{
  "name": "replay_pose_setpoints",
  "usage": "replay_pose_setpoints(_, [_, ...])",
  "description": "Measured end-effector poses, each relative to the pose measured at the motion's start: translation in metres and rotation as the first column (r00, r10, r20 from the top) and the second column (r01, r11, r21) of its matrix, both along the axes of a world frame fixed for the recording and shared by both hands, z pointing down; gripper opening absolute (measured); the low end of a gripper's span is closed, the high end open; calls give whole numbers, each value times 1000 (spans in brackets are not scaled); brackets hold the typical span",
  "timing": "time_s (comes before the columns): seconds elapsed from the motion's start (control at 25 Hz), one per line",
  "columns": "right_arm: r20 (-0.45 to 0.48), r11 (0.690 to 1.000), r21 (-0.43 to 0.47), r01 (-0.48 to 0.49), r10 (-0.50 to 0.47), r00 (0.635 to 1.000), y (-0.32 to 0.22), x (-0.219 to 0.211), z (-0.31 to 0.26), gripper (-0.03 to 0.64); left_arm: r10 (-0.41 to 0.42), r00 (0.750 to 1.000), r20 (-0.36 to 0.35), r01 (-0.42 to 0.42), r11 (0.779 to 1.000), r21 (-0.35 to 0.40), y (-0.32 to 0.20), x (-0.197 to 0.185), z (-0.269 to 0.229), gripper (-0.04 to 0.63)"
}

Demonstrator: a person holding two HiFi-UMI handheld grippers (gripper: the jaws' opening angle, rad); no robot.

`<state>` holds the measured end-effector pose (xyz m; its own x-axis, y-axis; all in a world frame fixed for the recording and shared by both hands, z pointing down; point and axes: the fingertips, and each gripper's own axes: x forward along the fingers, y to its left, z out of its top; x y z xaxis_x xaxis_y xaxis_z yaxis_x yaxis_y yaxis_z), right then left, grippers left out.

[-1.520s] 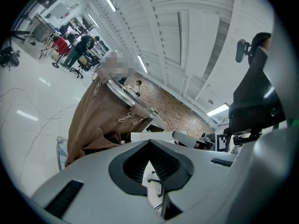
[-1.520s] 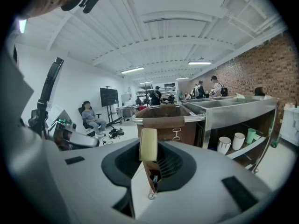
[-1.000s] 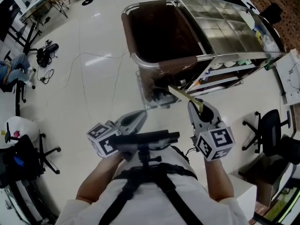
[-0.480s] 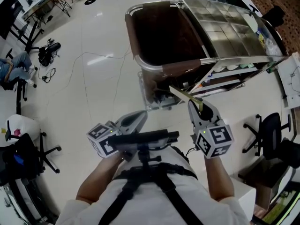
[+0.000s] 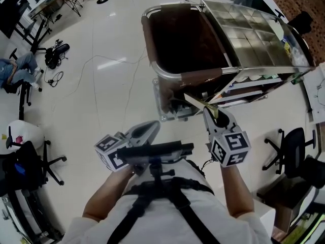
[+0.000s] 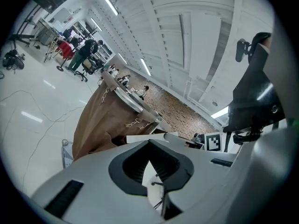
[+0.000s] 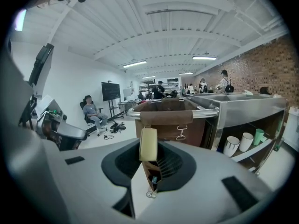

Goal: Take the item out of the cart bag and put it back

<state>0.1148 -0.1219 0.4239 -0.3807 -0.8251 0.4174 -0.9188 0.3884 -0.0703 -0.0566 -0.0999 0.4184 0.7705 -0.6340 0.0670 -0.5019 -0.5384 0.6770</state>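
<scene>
A brown fabric cart bag (image 5: 180, 34) hangs open on a steel rail at the left end of a steel cart (image 5: 254, 29); its inside is dark. My right gripper (image 5: 213, 113) hovers just in front of the bag's near edge, shut on a flat cream-coloured item (image 5: 195, 101) that sticks out toward the cart. In the right gripper view the item (image 7: 148, 144) stands between the jaws with the bag (image 7: 170, 118) straight ahead. My left gripper (image 5: 146, 130) is lower left, over the floor, its jaws together and holding nothing. In the left gripper view the bag (image 6: 100, 125) shows from the side.
Cups (image 7: 238, 144) stand on the cart's lower shelf. Office chairs stand at the right (image 5: 289, 146) and left (image 5: 30, 161), and cables (image 5: 101, 65) trail over the white floor. A person (image 7: 91, 112) sits far behind. A black mount (image 5: 155, 151) juts from my chest.
The cart sits slightly further right in the head view. Both grippers have stayed almost still, the right one with the cream item still in its jaws.
</scene>
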Motion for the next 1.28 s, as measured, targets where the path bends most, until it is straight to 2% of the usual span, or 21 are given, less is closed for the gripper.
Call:
replay_pose_setpoints(0.92, [-52,996,-84,14,-19,998,-27,-1,43,77,-25,1000,-1,25,1000,-9,-1,-5,2,3])
replay_pose_setpoints(1.28, [-70,993,-115,26,-35,997,-39,-6,58,77,-8,1000,6,8,1000,-17,-1,-4,4,3])
